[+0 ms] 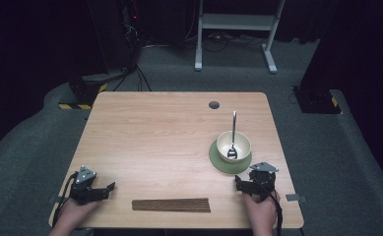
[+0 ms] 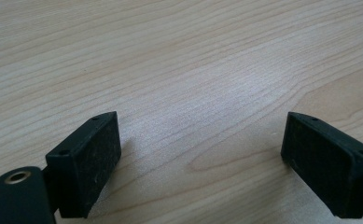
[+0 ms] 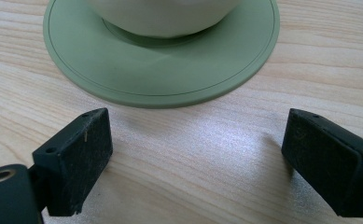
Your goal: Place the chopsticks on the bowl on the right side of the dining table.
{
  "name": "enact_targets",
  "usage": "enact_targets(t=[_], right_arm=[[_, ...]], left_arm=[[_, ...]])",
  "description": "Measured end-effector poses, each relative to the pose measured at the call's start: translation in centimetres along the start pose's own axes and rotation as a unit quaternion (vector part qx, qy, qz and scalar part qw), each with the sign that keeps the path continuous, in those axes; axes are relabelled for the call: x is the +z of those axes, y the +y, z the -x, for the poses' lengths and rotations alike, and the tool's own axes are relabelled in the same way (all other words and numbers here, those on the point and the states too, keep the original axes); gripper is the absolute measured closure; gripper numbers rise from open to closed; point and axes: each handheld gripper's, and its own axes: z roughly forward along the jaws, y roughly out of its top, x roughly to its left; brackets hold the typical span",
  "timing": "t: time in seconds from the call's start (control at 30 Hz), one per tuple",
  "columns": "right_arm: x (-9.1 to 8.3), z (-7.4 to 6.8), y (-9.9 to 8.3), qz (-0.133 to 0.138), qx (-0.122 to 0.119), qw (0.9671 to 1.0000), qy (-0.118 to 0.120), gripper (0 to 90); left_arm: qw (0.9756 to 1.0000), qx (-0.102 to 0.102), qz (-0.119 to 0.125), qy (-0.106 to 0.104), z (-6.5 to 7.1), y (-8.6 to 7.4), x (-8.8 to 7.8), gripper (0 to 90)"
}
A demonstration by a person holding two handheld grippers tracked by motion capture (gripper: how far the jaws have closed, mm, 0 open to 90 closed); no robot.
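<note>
right gripper (image 1: pixel 242 183): jaws wide, empty, just short of green saucer (image 3: pixel 170 79) | left gripper (image 1: pixel 106 189): wide, empty, near chopsticks (image 1: pixel 171 205) | advice: approach low, centre jaws first

Ahead of my right jaws, the cream bowl (image 3: pixel 163 16) is cut off by the top edge, rim unseen. Its green saucer (image 3: pixel 160 70) loses its far side there too. The spoon's (image 1: pixel 233 140) scoop, inside the bowl, is too small to make out.
</note>
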Motion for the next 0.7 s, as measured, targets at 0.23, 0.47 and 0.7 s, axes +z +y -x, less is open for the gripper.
enact_targets(t=[0.23, 0.47, 0.7], right_arm=[[-0.02, -0.02, -0.01, 0.001, 0.002, 1.0, -0.001, 8.5], [0.0, -0.07, 0.01, 0.001, 0.009, 0.9999, -0.005, 8.7], [-0.34, 0.09, 0.15, -0.002, 0.016, 0.9999, -0.001, 9.7]], left_arm=[[1.0, -0.002, -0.001, 0.004, 0.06, 0.08, 0.09, 11.0], [1.0, -0.002, -0.001, 0.003, 0.06, 0.08, 0.09, 10.8], [1.0, -0.001, -0.002, 0.003, 0.05, 0.06, 0.06, 10.8]])
